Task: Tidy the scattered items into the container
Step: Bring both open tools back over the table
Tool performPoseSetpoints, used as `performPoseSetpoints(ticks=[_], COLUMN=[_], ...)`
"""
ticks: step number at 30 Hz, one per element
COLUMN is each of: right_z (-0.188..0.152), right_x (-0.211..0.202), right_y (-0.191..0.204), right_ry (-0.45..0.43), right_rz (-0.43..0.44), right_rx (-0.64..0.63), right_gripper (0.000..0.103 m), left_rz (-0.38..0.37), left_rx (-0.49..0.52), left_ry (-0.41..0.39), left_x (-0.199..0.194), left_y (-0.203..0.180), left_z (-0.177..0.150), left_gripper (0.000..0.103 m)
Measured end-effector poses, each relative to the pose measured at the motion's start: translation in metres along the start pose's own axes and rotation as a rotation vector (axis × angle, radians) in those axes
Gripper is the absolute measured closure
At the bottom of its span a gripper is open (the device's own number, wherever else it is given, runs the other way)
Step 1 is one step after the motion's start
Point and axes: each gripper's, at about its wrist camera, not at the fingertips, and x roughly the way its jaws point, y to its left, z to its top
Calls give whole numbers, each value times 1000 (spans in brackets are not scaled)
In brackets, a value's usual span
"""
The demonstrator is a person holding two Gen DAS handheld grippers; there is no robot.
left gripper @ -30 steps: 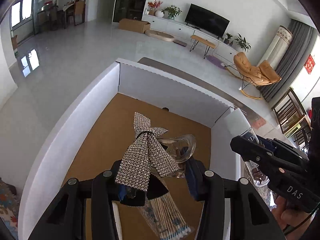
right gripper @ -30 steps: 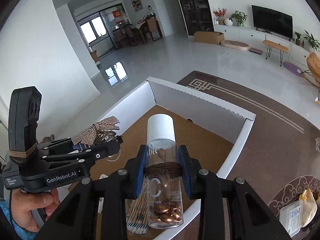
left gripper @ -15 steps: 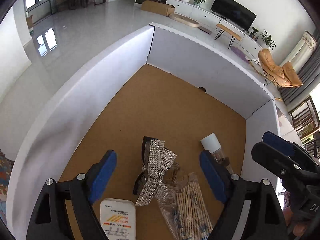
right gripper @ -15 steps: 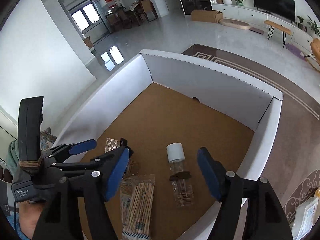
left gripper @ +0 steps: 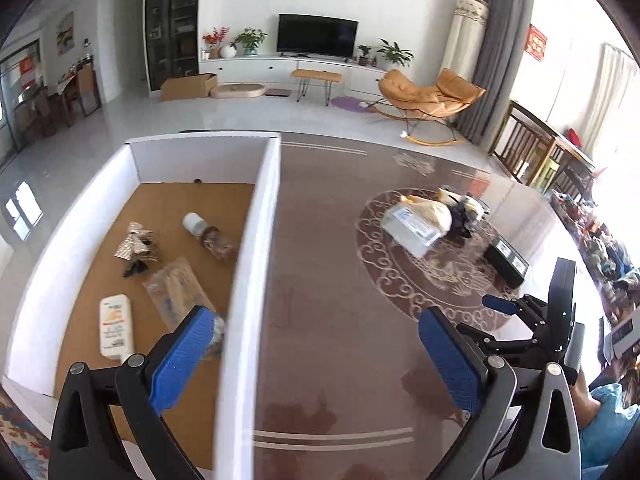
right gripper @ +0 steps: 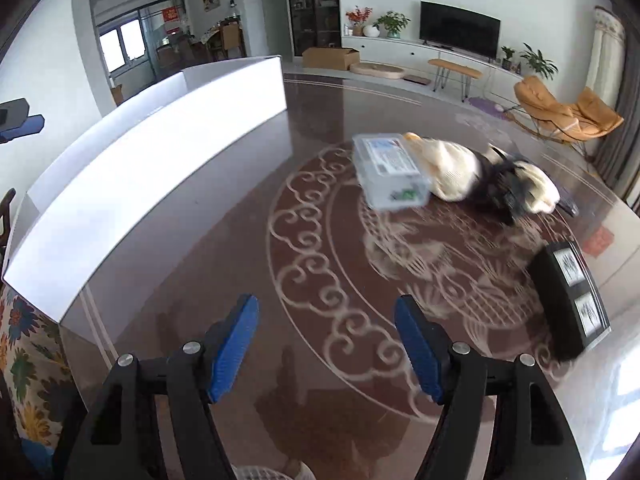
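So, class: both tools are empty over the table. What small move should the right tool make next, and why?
Probably advance the right tool, open and empty, toward the clear plastic box: it lies nearest on the table, outside the white container.

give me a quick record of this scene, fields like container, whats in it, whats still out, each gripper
container: white box with a brown floor, on the table
in the box: bottle with white cap, rhinestone bow, bag of cotton swabs, white tube
still out: clear plastic box, cream and black cloth bundle, black case
left gripper: empty, fingers opening, astride the box's wall
right gripper: open, empty, above the bare table
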Motion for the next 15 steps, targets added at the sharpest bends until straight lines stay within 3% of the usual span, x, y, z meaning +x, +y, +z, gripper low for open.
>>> performPoseSetpoints(ticks=[6,10,15], right_z=[-74,-95,-103], right_x=[-37,-51,-55], right_y=[-87,-117,-128], right_ry=[57,42,-15], right_rz=[-185,-200,-225], right_rx=[135,189,216], right_gripper=[31,30,26], left_rz=[-91,-43,4], left_rx=[45,80,141], left_ry=[77,88,111], left_x=[105,155,183], left_y=[-116,-161,-187], left_z=[-43,-51,-52], left_gripper=[0,0,0])
